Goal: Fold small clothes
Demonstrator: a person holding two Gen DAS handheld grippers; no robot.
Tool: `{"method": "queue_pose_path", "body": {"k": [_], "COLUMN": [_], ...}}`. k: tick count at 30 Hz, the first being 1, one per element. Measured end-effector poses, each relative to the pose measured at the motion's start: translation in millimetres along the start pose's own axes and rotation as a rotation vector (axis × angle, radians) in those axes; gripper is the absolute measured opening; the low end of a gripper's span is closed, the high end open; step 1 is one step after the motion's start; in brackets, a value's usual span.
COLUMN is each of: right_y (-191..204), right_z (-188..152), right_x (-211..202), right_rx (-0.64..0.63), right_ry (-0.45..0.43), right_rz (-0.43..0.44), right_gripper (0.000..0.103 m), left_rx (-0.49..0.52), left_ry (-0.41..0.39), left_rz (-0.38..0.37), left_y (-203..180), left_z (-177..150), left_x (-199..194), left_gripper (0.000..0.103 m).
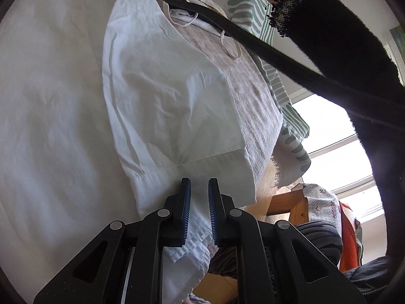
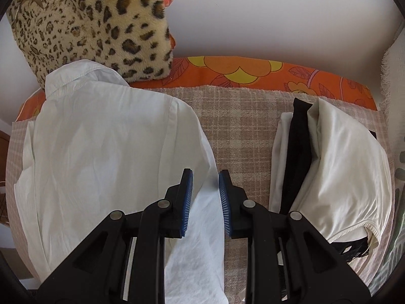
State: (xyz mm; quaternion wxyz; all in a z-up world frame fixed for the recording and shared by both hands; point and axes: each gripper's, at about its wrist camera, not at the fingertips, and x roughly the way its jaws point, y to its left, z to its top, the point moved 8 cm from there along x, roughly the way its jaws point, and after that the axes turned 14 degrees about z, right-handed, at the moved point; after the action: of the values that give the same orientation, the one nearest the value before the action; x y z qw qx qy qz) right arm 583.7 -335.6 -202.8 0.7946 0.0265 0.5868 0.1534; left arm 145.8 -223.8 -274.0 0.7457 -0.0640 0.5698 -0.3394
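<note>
Beige-and-pink checked woven cloth (image 2: pixel 240 126) covers the surface, and along its far edge runs an orange sheet printed with yellow flowers (image 2: pixel 240 72) against a plain white wall. At the far left corner stands a plush leopard-print cushion (image 2: pixel 96 25). A white cotton shirt (image 2: pixel 106 147) lies flat over the left half of the checked cloth, its collar toward the cushion and one sleeve running to the near edge. On the right half, well apart from it, sits a stack of folded cream and black garments (image 2: pixel 329 167).

Black right gripper with blue ribbed pads (image 2: pixel 205 174) points steeply down over the shirt's sleeve; its jaws are only slightly apart, with white sleeve fabric showing in the gap, but whether the pads pinch it cannot be told.

Seen from the left wrist, the shirt's hemmed end (image 1: pixel 192 174) hangs over the cloth's near edge. The black left gripper (image 1: pixel 199 182) has its jaws nearly together with white fabric running between them, apparently pinched. A forearm in a fuzzy black sleeve (image 1: pixel 336 38) crosses the upper right, in front of a green-and-white patterned textile (image 1: pixel 248 12). Low at the right, a white printed bag (image 1: pixel 321 205) carries lettering too small and skewed to read.
</note>
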Motion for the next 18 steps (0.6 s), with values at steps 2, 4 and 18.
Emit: {"method": "queue_pose_path", "body": {"k": [2,4,18], "right_y": [0.5,7.1,73.8], "right_z": [-0.2,-1.3,6.6], "right_x": [1.5,1.4,7.0], "right_rx": [0.007,-0.01,-0.149], "right_ry": [-0.006,-0.005,-0.029], "right_rz": [0.01,0.027,0.072], "right_gripper": [0.014,0.007,0.004], "left_rx": [0.003,0.003,-0.033], "left_ry": [-0.001,0.001,-0.003], "left_rz": [-0.004,-0.009,-0.063], "left_y": [0.2,1.4,-2.8], "left_z": [-0.6,0.2,-9.4], "left_x": [0.1,-0.7,-12.9], "left_gripper": [0.012,0.012,0.012]}}
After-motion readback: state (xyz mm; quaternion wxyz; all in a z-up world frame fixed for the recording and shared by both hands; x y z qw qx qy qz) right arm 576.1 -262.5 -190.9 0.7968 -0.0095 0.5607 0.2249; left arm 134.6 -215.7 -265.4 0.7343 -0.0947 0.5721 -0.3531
